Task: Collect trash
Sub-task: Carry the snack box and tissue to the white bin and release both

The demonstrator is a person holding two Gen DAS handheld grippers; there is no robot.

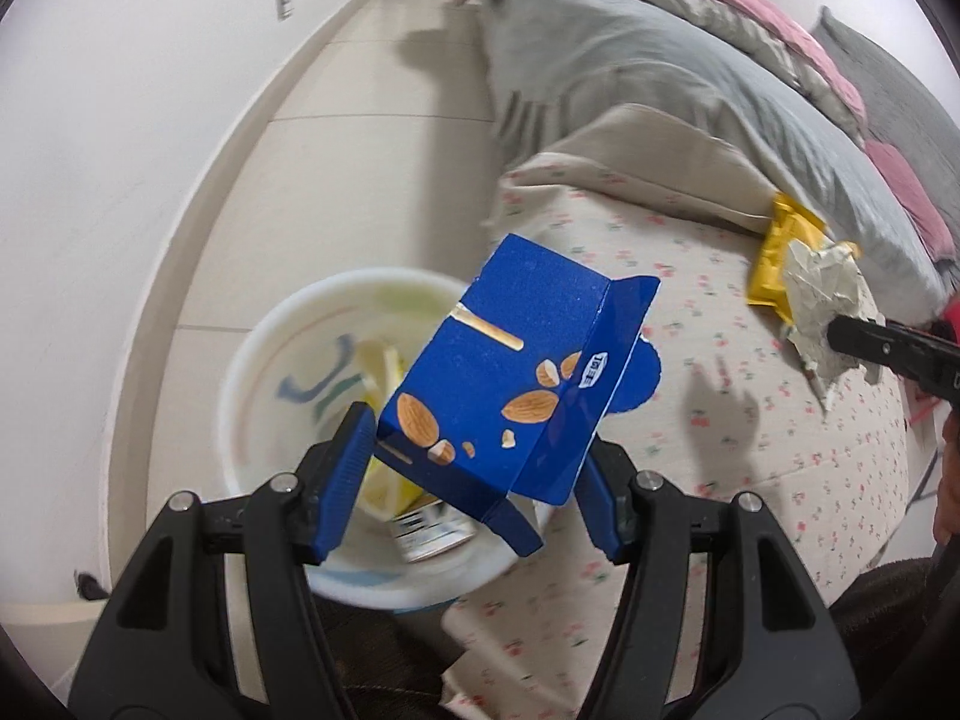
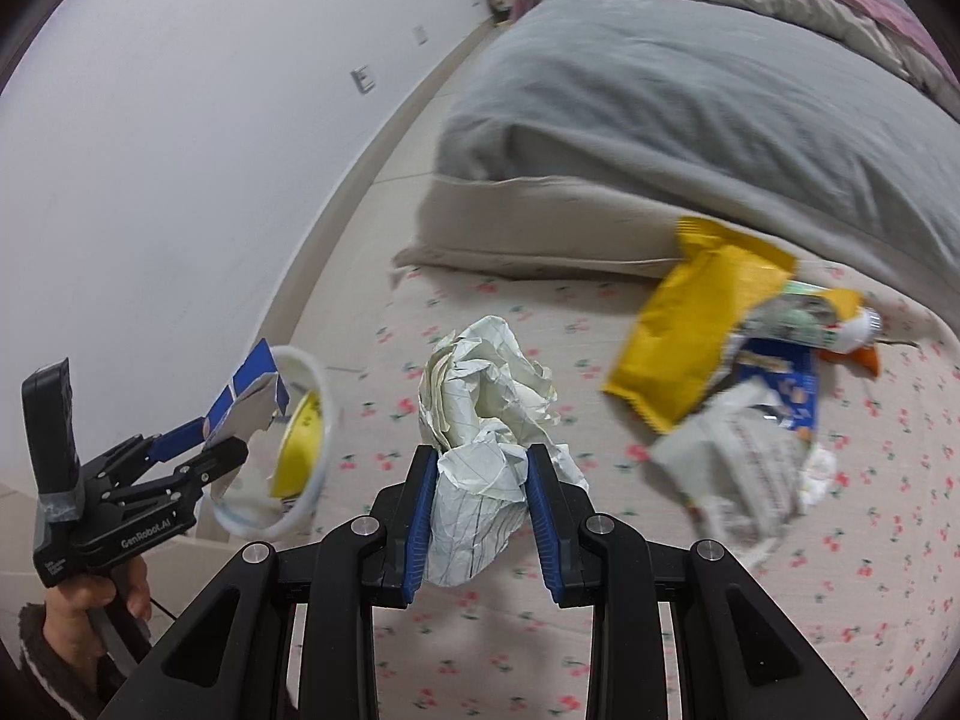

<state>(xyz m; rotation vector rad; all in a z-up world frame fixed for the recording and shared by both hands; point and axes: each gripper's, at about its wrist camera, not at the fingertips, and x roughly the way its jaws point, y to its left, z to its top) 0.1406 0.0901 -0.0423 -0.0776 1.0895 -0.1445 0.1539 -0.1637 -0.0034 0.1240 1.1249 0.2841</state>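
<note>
My left gripper (image 1: 474, 474) is shut on a blue almond-print carton (image 1: 510, 384), tilted over the edge of a white bin (image 1: 252, 360) that stands on the floor beside the bed and holds yellow wrappers. In the right wrist view the same gripper (image 2: 225, 438) holds the carton (image 2: 240, 396) at the bin's rim (image 2: 324, 420). My right gripper (image 2: 480, 498) is shut on a crumpled ball of white paper (image 2: 486, 414), held above the floral bedsheet (image 2: 870, 570). The paper (image 1: 822, 312) also shows at the right of the left wrist view.
A yellow snack bag (image 2: 690, 324), a silver-white wrapper (image 2: 738, 456), a blue packet (image 2: 792, 384) and a tube (image 2: 840, 324) lie on the sheet at the right. A grey duvet (image 2: 690, 96) is piled behind them. The white wall (image 2: 150, 150) and tiled floor (image 1: 360, 138) run along the left.
</note>
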